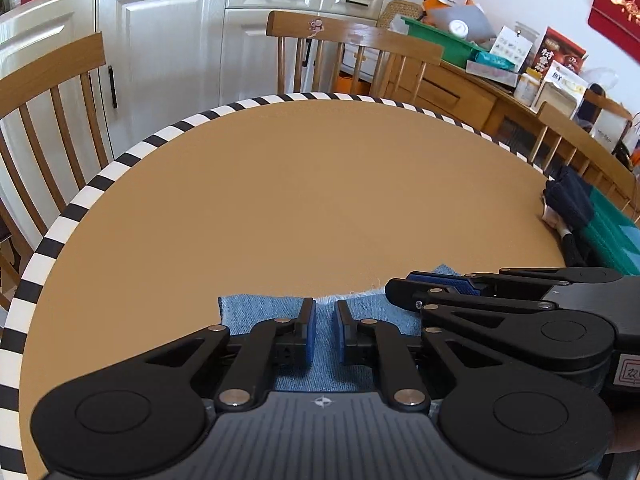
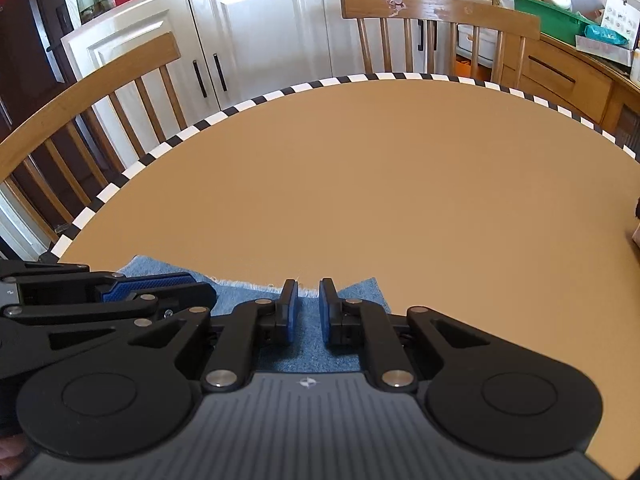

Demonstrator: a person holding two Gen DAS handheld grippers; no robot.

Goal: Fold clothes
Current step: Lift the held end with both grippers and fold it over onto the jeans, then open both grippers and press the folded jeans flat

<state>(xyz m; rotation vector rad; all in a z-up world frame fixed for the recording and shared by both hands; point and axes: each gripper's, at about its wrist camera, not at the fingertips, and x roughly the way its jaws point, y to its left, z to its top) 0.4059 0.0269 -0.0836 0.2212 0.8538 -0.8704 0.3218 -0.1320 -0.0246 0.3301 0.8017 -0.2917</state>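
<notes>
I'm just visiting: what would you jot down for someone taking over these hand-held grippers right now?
Left hand-held gripper: jaws narrow, at the frayed far edge of the denim cloth; grip unclear.
Right hand-held gripper: the same, close beside it.
The cloth lies at the near side of the table.
Done: no fold that I can make out.
Left: fold the cloth.

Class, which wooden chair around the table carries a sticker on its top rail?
The far chair straight ahead: a pink sticker marks its rail; the left chair's rail is bare.
</notes>
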